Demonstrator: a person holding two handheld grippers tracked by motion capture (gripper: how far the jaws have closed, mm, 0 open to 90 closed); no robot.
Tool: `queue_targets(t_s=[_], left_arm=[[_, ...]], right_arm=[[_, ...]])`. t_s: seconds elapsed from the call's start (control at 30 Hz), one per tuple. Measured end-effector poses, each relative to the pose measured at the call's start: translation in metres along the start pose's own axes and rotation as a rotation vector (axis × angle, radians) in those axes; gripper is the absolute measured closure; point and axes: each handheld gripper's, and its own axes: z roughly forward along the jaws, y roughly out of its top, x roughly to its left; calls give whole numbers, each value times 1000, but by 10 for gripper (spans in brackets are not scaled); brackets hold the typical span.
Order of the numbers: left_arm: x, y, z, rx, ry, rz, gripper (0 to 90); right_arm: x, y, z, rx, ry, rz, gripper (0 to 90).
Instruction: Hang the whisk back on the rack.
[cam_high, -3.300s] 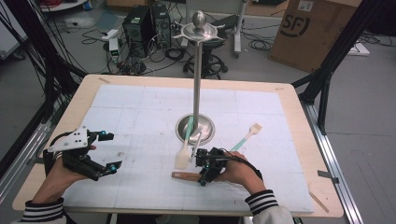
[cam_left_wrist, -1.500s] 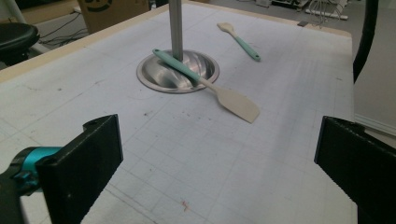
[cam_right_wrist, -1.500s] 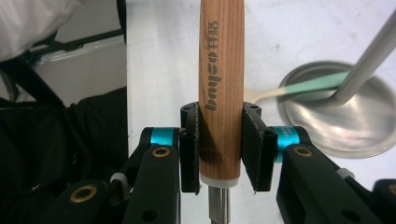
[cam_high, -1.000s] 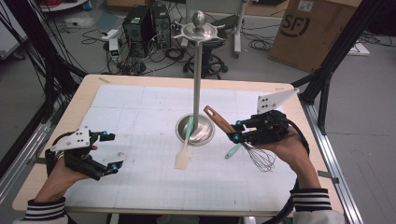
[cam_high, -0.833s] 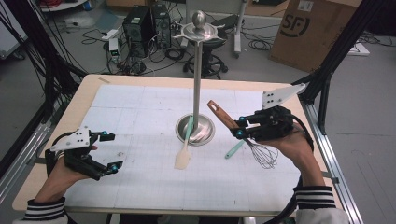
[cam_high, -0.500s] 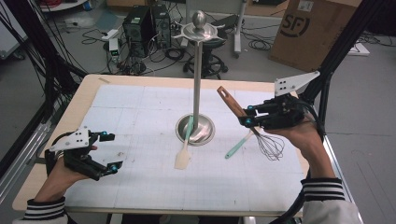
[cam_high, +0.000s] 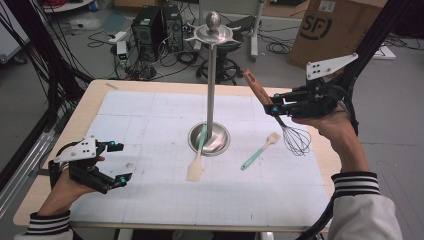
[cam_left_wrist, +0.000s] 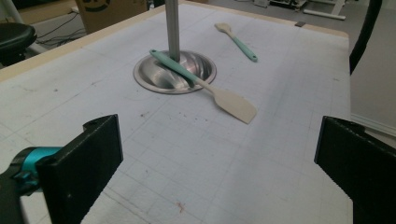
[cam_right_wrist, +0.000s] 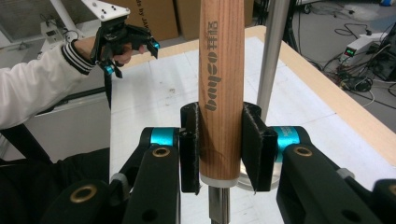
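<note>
A whisk with a wooden handle (cam_high: 254, 87) and wire loops (cam_high: 297, 140) hangs in the air over the table's right side. My right gripper (cam_high: 274, 108) is shut on its handle, the handle end tilted up toward the pole and the wires hanging down. In the right gripper view both pads (cam_right_wrist: 252, 140) press on the wooden handle (cam_right_wrist: 220, 65). A steel stand rises from a round base (cam_high: 220, 145) at the table's middle, with its pole (cam_high: 211, 85) topped by a disc. My left gripper (cam_high: 121, 161) rests open and empty at the front left, its jaws (cam_left_wrist: 217, 154) wide apart.
A cream spatula (cam_high: 196, 165) with a teal handle leans on the stand's base (cam_left_wrist: 154, 77). A smaller teal-handled spatula (cam_high: 258, 152) lies right of the base. A white grid mat (cam_high: 150, 130) covers the wooden table. Cables, computers and a cardboard box stand beyond the far edge.
My right gripper has carried the whisk upward and toward the right, far side of the table. The left gripper and both spatulas have stayed put.
</note>
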Motion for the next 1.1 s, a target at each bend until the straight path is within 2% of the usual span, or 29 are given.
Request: queue_targets(t_s=[0.43, 0.5, 0.73, 0.8, 0.9, 1.1], left_arm=[[3, 0, -1, -7, 1, -10, 17], [3, 0, -1, -6, 0, -10, 17], [2, 0, -1, -10, -5, -8, 17], [2, 0, -1, -12, -6, -8, 17], [2, 1, -2, -19, -12, -9, 17], [1, 2, -2, -22, -13, -7, 17]], right_arm=[[-12, 22, -4, 1, 1, -18, 705], [-12, 24, -5, -2, 4, -4, 705], [-16, 39, -10, -19, 1, -34, 705], [-17, 44, -10, -17, 3, -20, 705], [-19, 50, -8, -23, -1, -34, 705], [-21, 53, -7, -43, 5, -22, 705]])
